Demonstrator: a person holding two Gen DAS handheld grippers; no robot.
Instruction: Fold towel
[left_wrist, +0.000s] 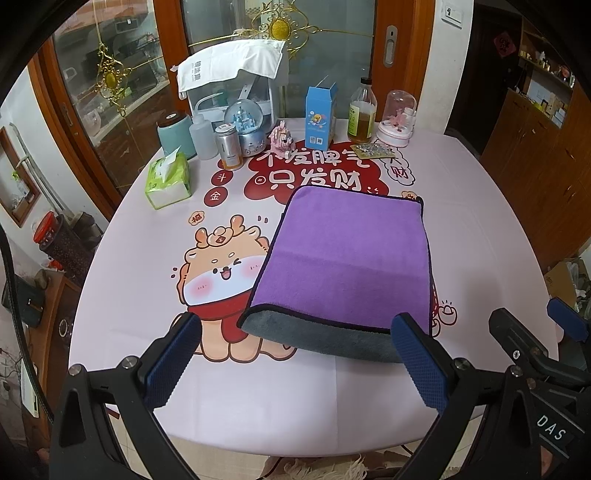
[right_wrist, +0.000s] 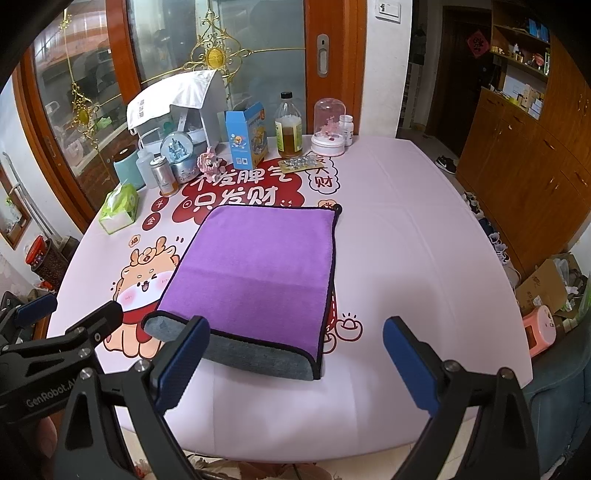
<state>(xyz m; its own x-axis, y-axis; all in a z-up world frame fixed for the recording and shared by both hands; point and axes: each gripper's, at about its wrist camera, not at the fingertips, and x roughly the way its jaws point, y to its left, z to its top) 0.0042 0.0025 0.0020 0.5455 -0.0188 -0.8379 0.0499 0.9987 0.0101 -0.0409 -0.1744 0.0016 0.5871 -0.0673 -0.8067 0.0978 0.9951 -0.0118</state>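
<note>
The left gripper (left_wrist: 295, 363) hangs over the near table (left_wrist: 480, 236) edge, jaws spread wide, holding nothing. Just ahead of it and slightly to its right lies the purple towel (left_wrist: 351, 254), folded, its grey underside showing along the near edge. The right gripper (right_wrist: 295, 363) is equally wide and empty, the towel ahead to its left.
</note>
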